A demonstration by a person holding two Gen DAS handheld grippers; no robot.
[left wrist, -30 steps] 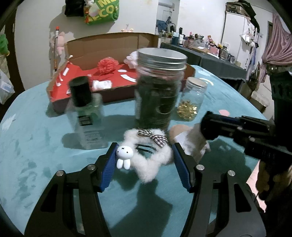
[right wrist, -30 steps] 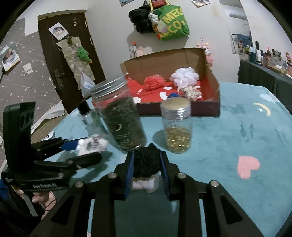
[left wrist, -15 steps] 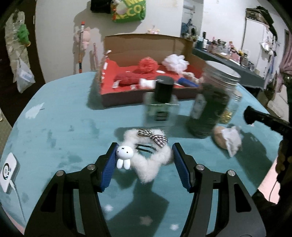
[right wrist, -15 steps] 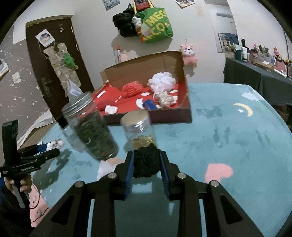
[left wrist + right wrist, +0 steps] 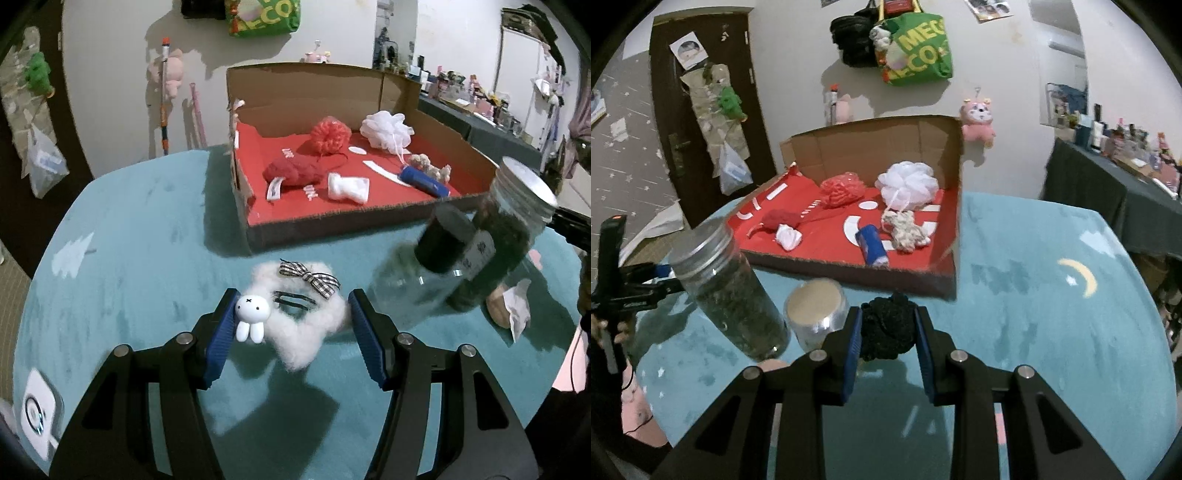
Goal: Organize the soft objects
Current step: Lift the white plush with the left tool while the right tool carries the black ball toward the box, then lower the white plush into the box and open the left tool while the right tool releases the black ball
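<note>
We carry both items boxward, our left gripper (image 5: 291,325) clamped on the white scrunchie (image 5: 299,317), our right gripper (image 5: 886,332) gripping the black scrunchie (image 5: 886,328); next, clear the jars (image 5: 731,291) to reach the box (image 5: 849,273) ahead.

2 claws (image 5: 291,325) (image 5: 886,332), 3 jars (image 5: 731,295), 1 box (image 5: 332,221) (w/ 6 soft items).

Fluffy scrunchie (image 5: 295,325) in left claw (image 5: 291,325)

Two wrist fisheyes, each angled down along its own fingers, close over the desk (image 5: 140,229), both facing the cardboard box (image 5: 332,221) (image 5: 871,269).
</note>
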